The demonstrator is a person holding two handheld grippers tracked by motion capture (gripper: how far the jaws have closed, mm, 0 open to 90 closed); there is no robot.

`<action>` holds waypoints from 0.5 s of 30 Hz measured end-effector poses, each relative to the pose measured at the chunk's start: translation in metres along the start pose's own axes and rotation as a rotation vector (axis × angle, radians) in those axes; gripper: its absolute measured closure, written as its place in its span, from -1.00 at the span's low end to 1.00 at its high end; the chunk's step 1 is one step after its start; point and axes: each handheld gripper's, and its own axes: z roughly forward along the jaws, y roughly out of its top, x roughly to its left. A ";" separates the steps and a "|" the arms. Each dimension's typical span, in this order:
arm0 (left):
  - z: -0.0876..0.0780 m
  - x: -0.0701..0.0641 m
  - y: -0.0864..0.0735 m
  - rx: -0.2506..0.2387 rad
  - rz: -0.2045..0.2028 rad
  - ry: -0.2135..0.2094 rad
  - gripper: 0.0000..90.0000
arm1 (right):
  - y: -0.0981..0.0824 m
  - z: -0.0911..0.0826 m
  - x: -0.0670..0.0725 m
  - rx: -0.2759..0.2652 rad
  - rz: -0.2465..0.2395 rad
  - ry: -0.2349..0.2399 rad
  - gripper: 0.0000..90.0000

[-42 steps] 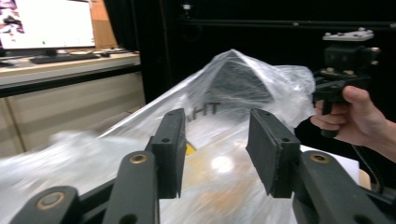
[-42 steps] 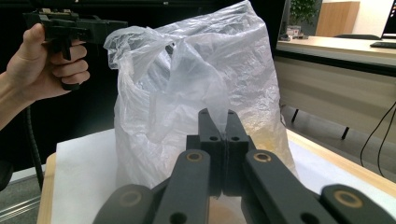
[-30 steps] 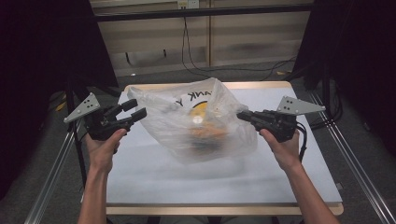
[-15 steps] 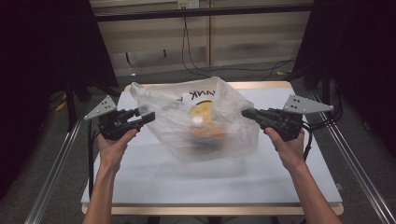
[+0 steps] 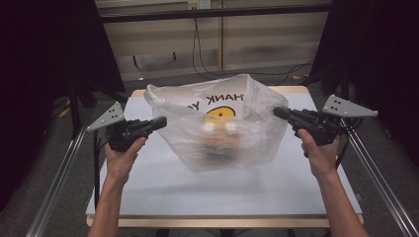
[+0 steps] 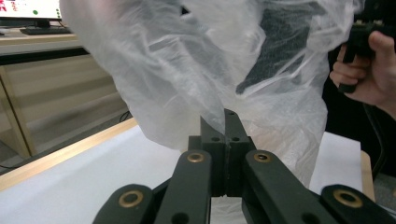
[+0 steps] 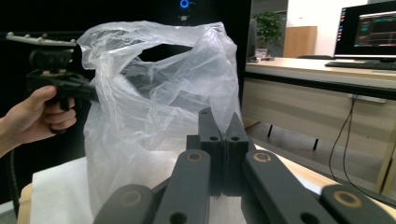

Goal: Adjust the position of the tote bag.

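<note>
A clear plastic bag (image 5: 222,128) printed with "THANK YOU" and a yellow smiley stands on the white table (image 5: 163,192), with blurred orange and white items (image 5: 217,136) inside. My left gripper (image 5: 160,122) is at the bag's left side. Its jaws have just been closing and are now shut (image 6: 225,119) on a fold of the bag's film (image 6: 187,70). At the bag's right edge, my right gripper (image 5: 277,112) is shut (image 7: 219,119) on the film (image 7: 159,93). The bag hangs stretched between the two grippers.
Metal rails run along the table's left (image 5: 54,177) and right (image 5: 380,168) sides. Cables (image 5: 207,54) lie on the floor behind the table. A desk with a monitor (image 7: 369,28) stands off to one side.
The left gripper moved right to the bag and shut on its film. The right gripper drew away to the right and a little up, spreading the bag wider.
</note>
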 end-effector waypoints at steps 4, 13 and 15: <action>0.004 -0.006 0.003 0.011 0.023 -0.022 1.00 | 0.000 -0.010 -0.005 0.002 0.005 -0.025 0.99; 0.007 -0.002 -0.008 0.063 0.009 -0.041 1.00 | -0.009 -0.025 -0.021 0.033 0.033 -0.099 1.00; 0.006 -0.002 -0.010 0.081 0.010 -0.048 1.00 | -0.013 -0.026 -0.024 0.048 0.036 -0.106 1.00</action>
